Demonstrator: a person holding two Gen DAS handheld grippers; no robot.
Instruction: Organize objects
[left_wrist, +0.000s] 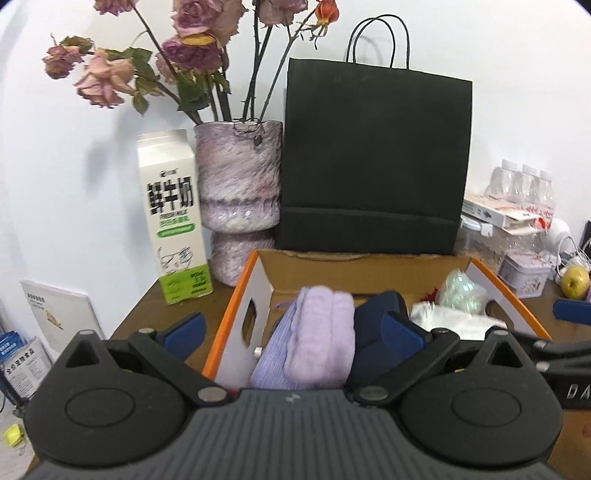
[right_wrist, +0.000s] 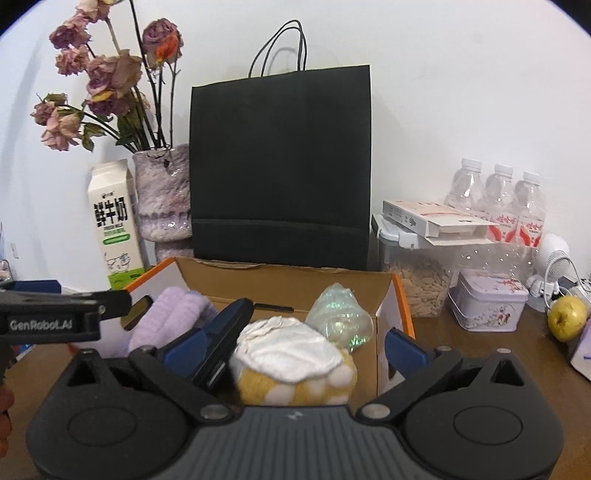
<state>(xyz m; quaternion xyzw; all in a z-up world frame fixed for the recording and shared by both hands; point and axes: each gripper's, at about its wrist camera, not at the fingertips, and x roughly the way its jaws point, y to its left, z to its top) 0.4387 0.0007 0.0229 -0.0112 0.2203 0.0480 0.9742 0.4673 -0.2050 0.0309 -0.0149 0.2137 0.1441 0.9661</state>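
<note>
Left gripper (left_wrist: 291, 334): fingers spread around the fuzzy purple folded cloth (left_wrist: 317, 336) in the orange-edged cardboard box (left_wrist: 236, 299).
Right gripper (right_wrist: 291, 343): fingers spread around the white and yellow rolled cloth (right_wrist: 291, 358).
Risk: both are crowding together; they may be bumping or tipping the box.

— How do the left tongs (left_wrist: 291, 332) look?
— A grey ribbed body; two black round housings; black link arms with silver rivets; dark blue finger pads (left_wrist: 400, 330).
— And the right tongs (right_wrist: 310, 345)?
— The same build; in its view the other tool carries white letters "GenRobot.AI" on black.
</note>
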